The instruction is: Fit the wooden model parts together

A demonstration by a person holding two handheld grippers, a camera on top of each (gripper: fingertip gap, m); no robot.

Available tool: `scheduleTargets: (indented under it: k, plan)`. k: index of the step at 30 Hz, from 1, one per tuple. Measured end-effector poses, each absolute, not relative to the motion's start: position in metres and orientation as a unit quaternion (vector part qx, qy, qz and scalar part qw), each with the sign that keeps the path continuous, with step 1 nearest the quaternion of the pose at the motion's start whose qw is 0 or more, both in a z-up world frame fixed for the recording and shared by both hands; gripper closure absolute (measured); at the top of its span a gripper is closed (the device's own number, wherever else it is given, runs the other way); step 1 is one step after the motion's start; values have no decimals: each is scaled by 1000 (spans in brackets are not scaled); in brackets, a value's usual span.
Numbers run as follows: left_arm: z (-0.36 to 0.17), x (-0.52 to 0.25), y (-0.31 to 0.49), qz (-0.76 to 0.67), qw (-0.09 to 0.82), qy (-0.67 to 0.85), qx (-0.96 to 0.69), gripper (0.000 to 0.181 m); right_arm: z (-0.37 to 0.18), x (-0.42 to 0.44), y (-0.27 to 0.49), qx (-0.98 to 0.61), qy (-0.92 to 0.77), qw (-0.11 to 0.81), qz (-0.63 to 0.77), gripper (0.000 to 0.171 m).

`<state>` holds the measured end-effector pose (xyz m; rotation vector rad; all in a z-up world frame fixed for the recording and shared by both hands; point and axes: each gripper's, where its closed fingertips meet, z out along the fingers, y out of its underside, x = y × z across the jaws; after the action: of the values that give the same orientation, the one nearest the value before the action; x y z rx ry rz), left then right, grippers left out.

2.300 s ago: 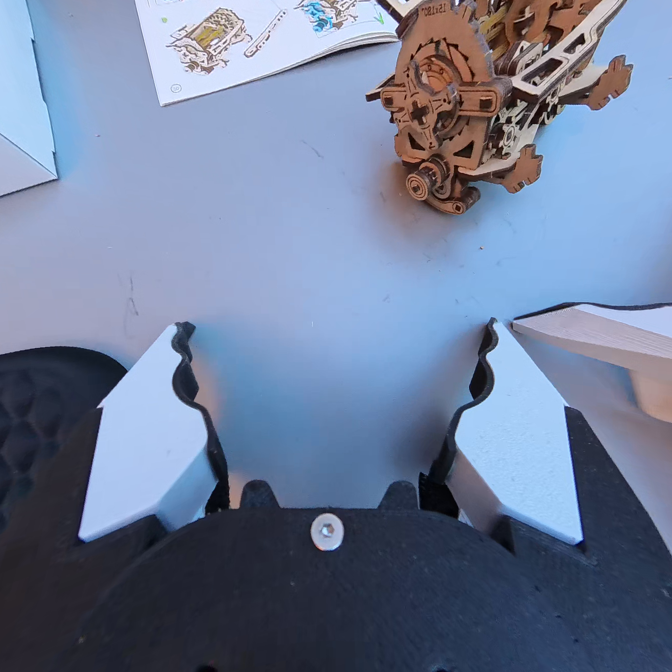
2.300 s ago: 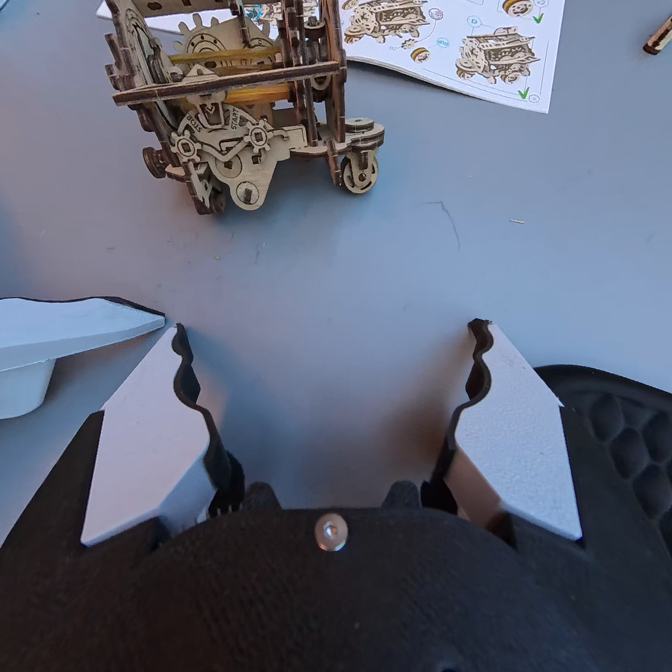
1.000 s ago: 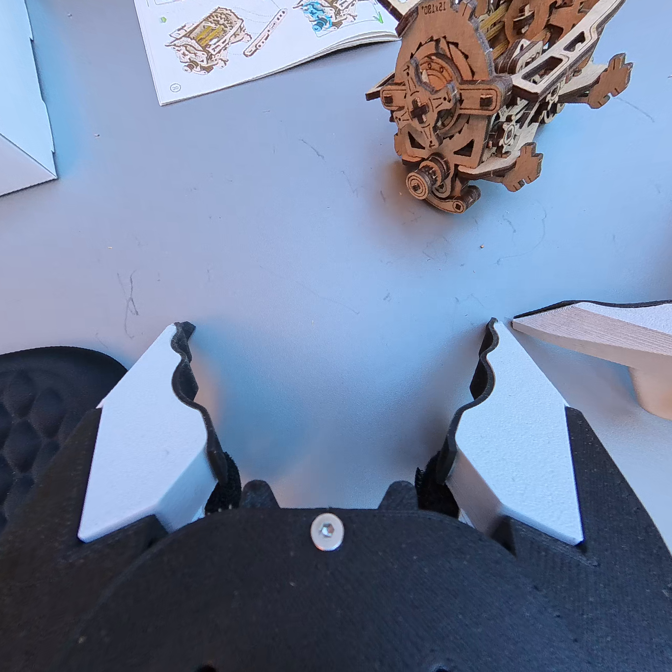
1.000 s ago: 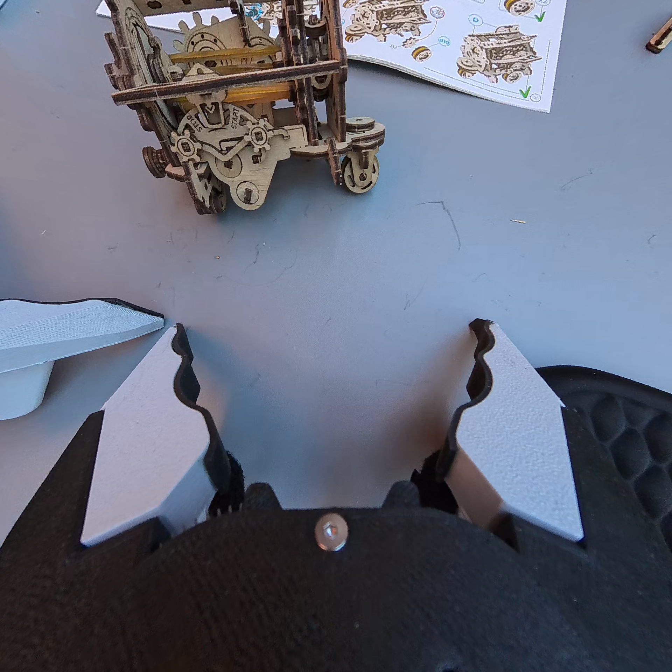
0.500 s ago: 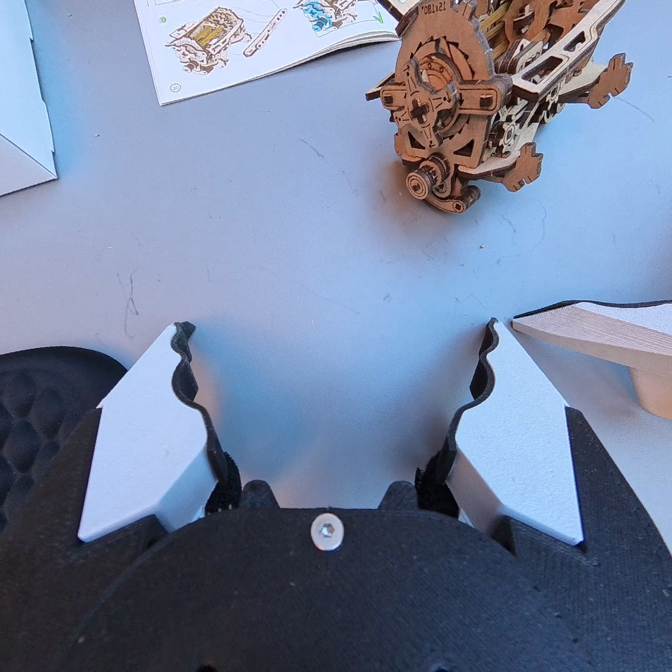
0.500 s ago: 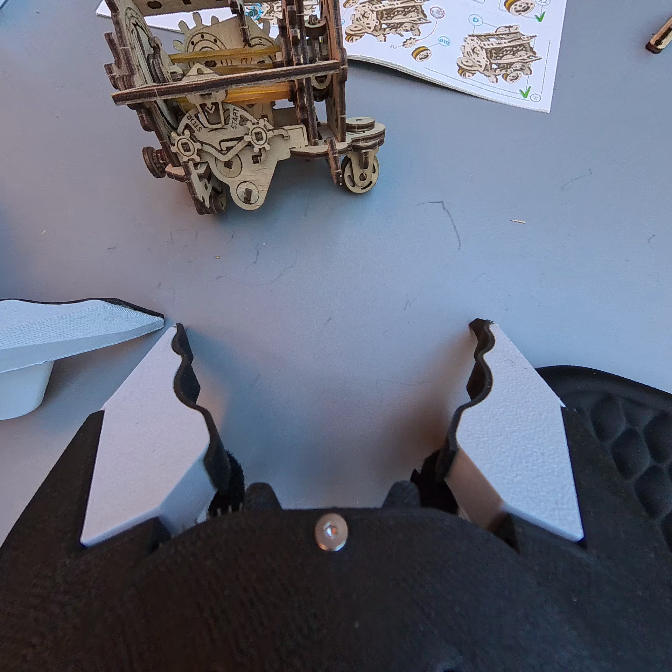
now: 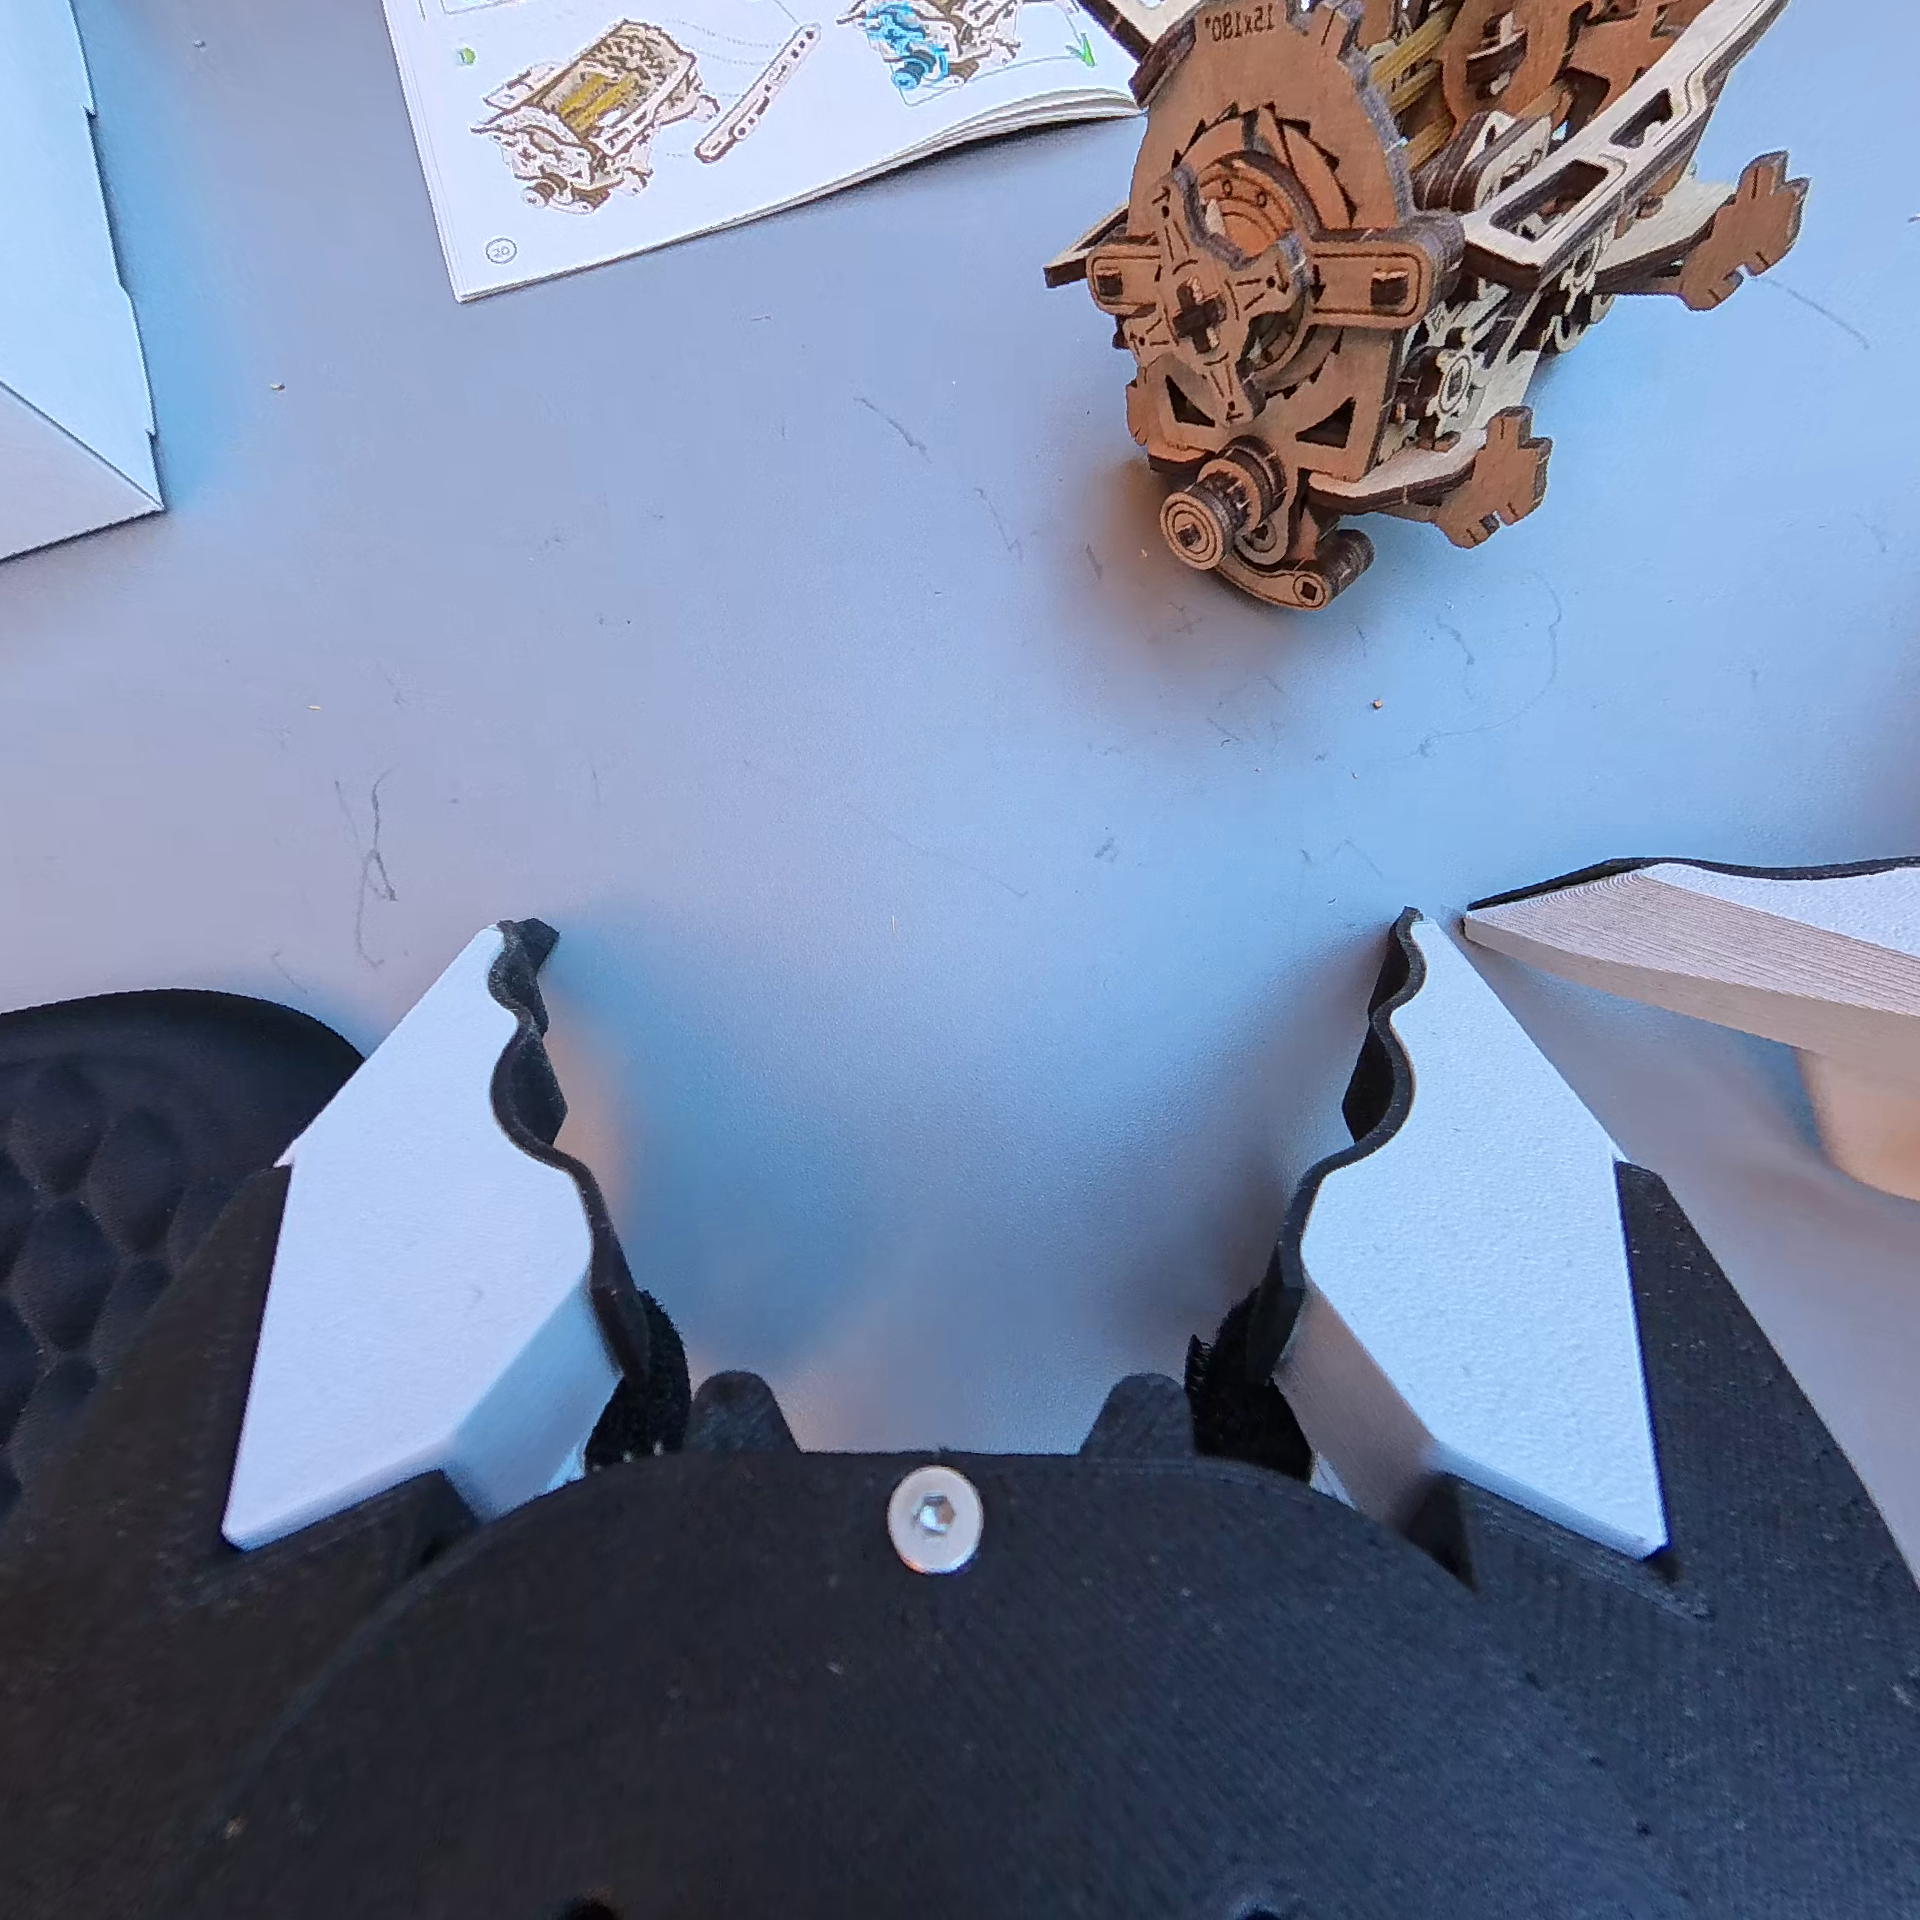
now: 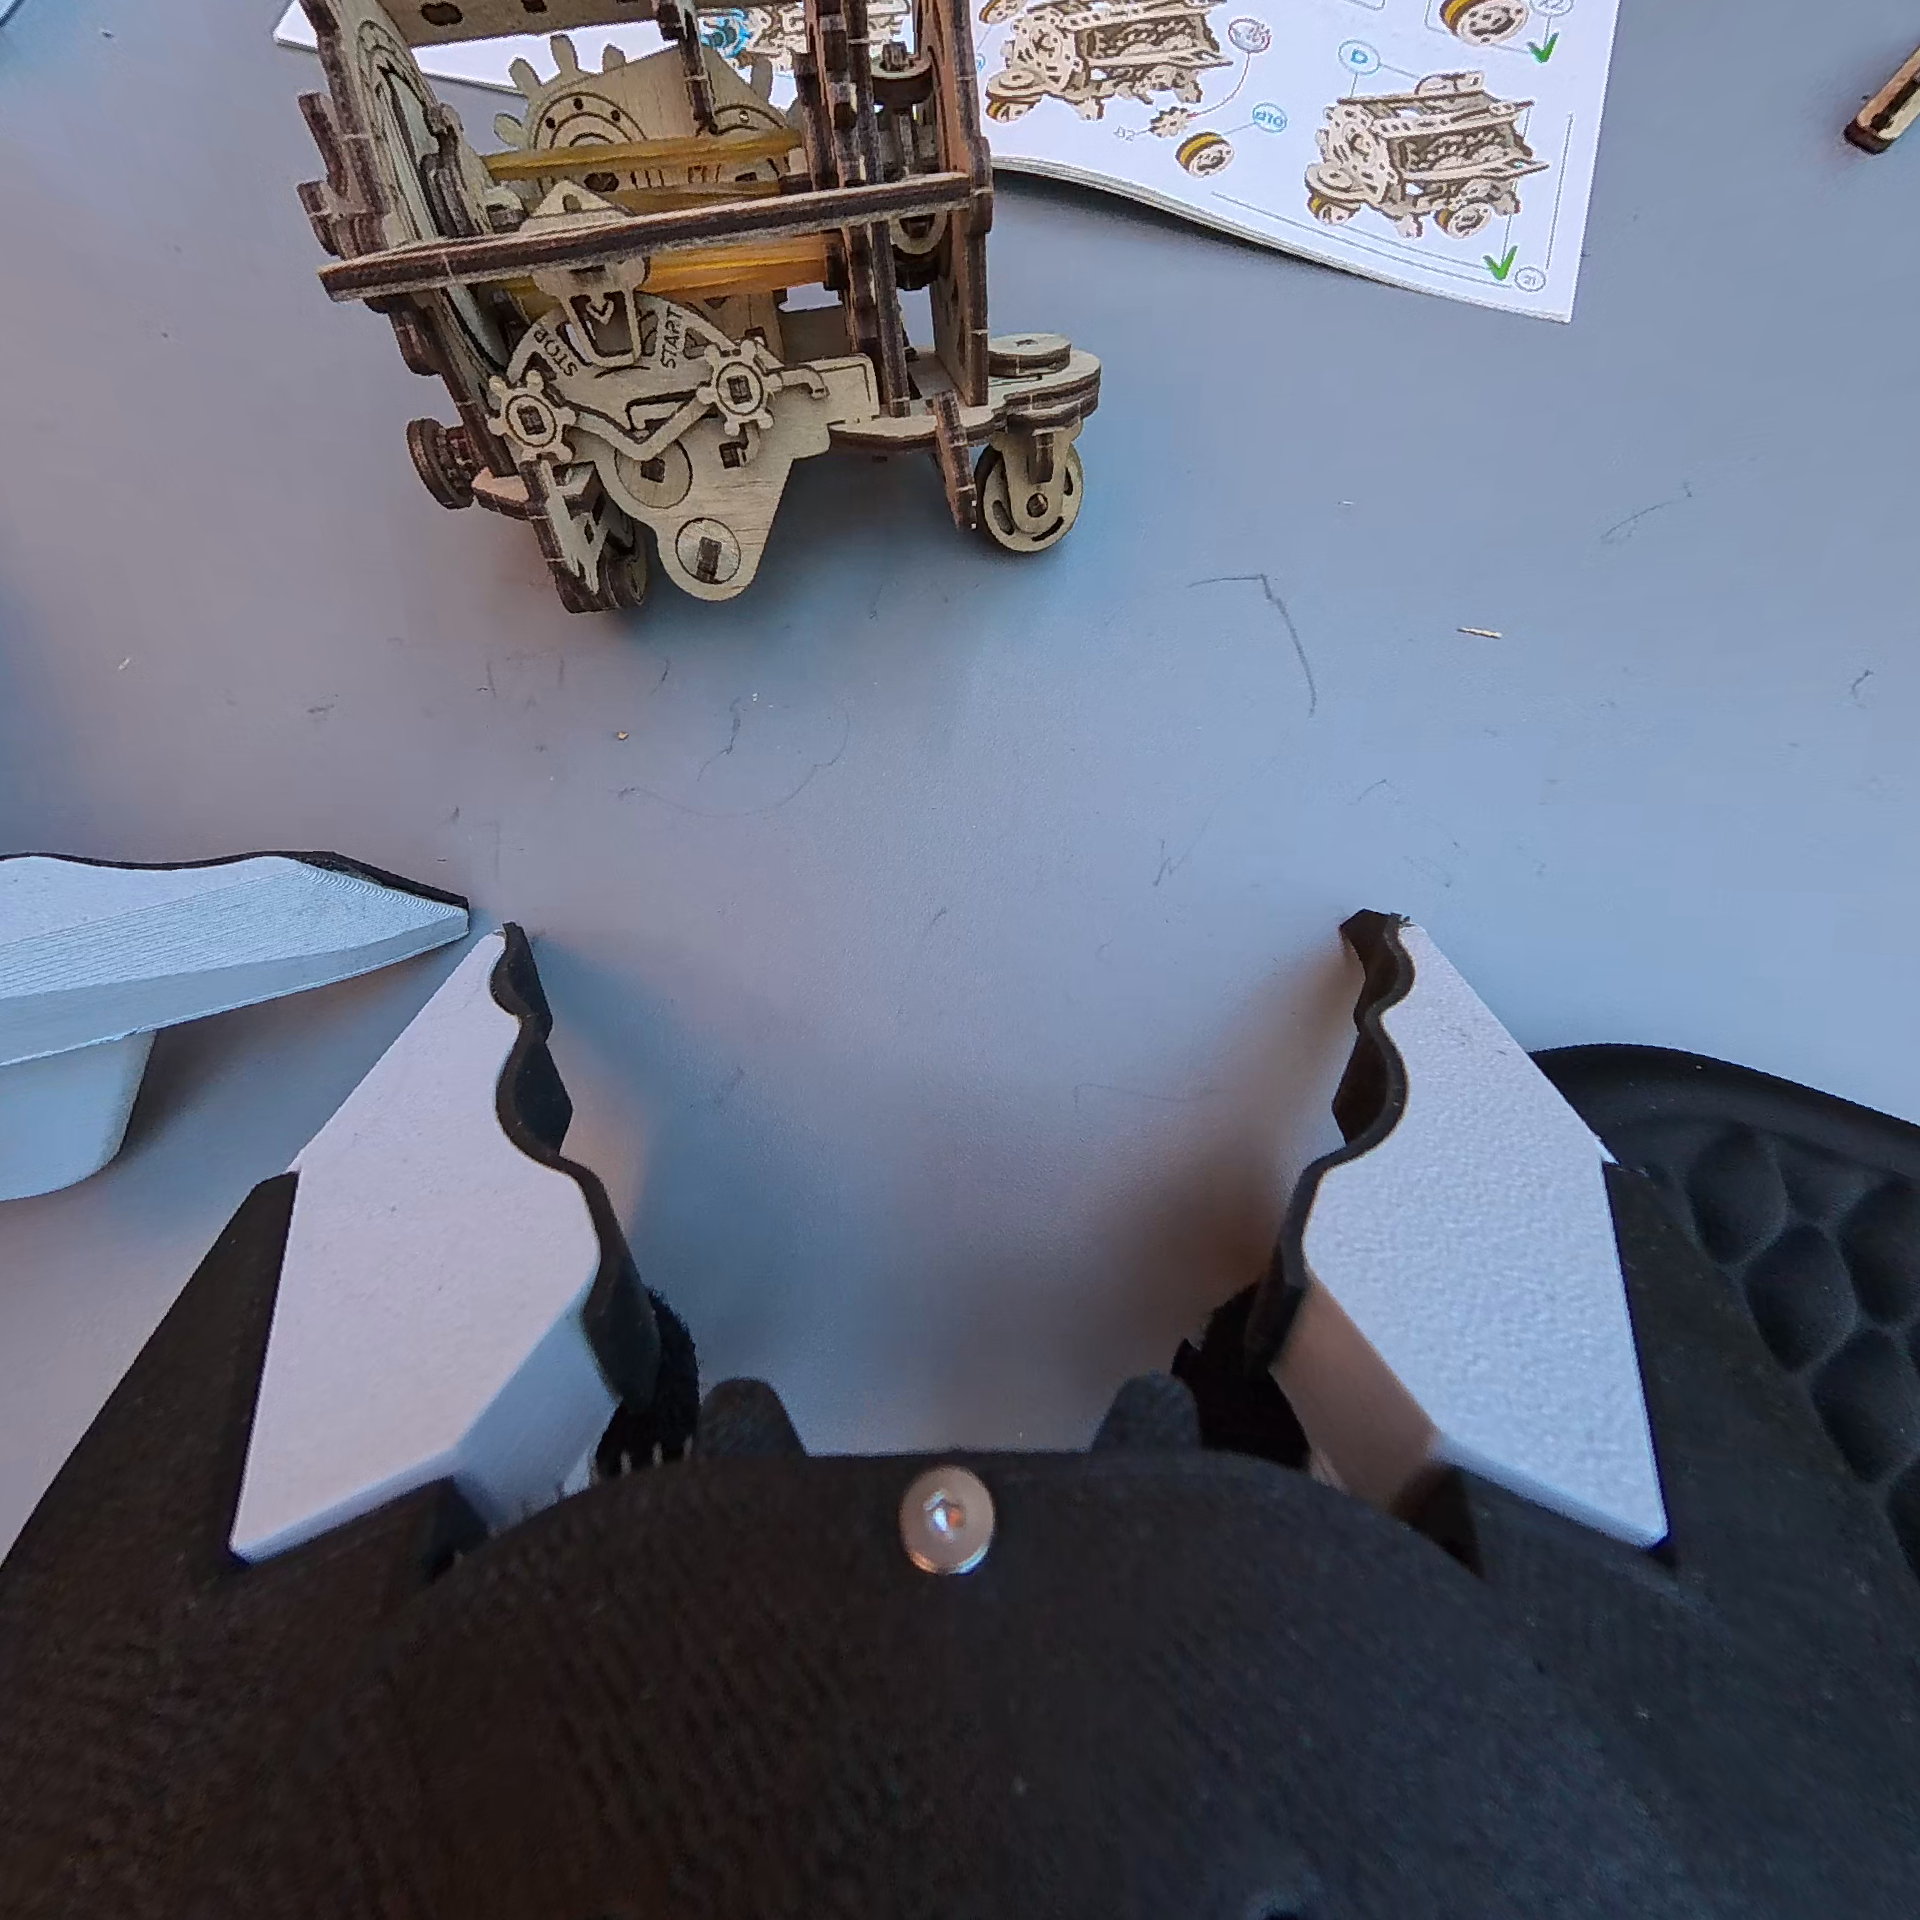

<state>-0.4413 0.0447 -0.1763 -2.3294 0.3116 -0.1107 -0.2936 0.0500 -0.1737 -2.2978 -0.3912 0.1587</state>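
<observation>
Grey tabletop (image 7: 831, 675) bare btwn jaws.

Laser-cut wooden model (image 8: 675, 343) on matt, scuffed table (image 8: 1351, 790).

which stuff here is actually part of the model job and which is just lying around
Part of the job:
- wooden model, standing on the grey table
- loose wooden piece at the far right edge
- instruction booklet, open
- left gripper and right gripper, both open and empty

Lying about:
- white paper box
- black textured pad
</observation>
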Motion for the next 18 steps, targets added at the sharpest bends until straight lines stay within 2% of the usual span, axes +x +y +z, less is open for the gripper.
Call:
scheduleTargets:
  k: [3,12,18]
  plan:
    - [-177,-440,45,-47,380,132,-914,23,-174,-293,50,-905,-154,392,63,21]
    - [-178,-440,45,-49,380,138,-913,23,-174,-293,50,-905,-154,392,62,21]
    - [-177,-443,51,-73,377,194,-903,23,-174,-296,54,-900,-180,390,75,20]
